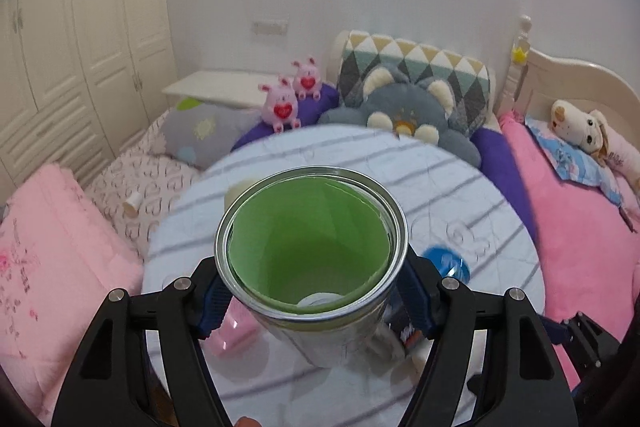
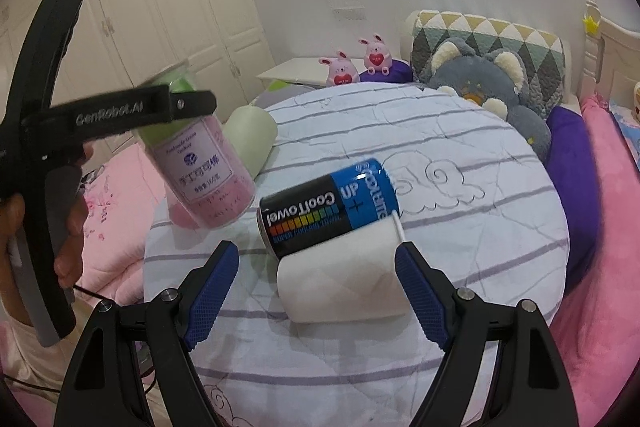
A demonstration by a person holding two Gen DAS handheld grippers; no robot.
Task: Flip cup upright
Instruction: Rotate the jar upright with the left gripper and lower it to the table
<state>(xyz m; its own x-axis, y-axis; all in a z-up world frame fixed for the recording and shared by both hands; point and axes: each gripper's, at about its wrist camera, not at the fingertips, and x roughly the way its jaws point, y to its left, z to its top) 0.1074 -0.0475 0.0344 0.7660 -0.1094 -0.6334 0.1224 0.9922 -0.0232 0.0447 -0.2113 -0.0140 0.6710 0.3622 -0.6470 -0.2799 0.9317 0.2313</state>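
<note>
With our left tool (image 1: pixel 312 307) clamped on the clear cup (image 1: pixel 310 247), held tilted above the worktop (image 1: pixel 480 195), and our right tool (image 2: pixel 316 287) spread empty, we risk it slipping and toppling onto the blue can (image 2: pixel 328 207) beyond.
</note>
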